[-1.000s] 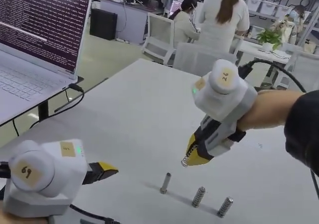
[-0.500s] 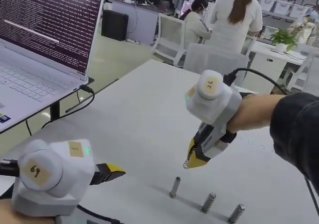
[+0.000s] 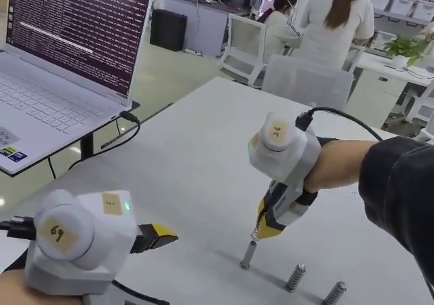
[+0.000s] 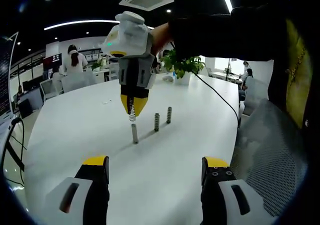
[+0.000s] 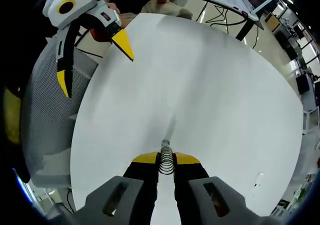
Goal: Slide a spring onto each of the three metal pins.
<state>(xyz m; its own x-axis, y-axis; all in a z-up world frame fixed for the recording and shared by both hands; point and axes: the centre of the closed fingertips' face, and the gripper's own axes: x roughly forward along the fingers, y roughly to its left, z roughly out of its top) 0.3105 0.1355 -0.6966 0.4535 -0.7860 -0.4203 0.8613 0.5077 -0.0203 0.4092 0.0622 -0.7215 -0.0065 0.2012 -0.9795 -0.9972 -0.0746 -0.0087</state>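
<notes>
The right gripper (image 3: 266, 229), marked 26, pinches a spring (image 4: 132, 110) upright above the bare pin (image 3: 249, 254). The left gripper (image 4: 155, 161), marked 69, has its fingers spread.

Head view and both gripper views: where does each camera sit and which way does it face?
Head view: on the head, facing down at the table; left gripper, right gripper and a sleeve show.
Left gripper view: on the left gripper, facing across the table at the bare pin; its open fingers show.
Right gripper view: on the right gripper, facing down at the table; its fingers hold the spring.
Shared: head and left gripper views both show the two sprung pins.
</notes>
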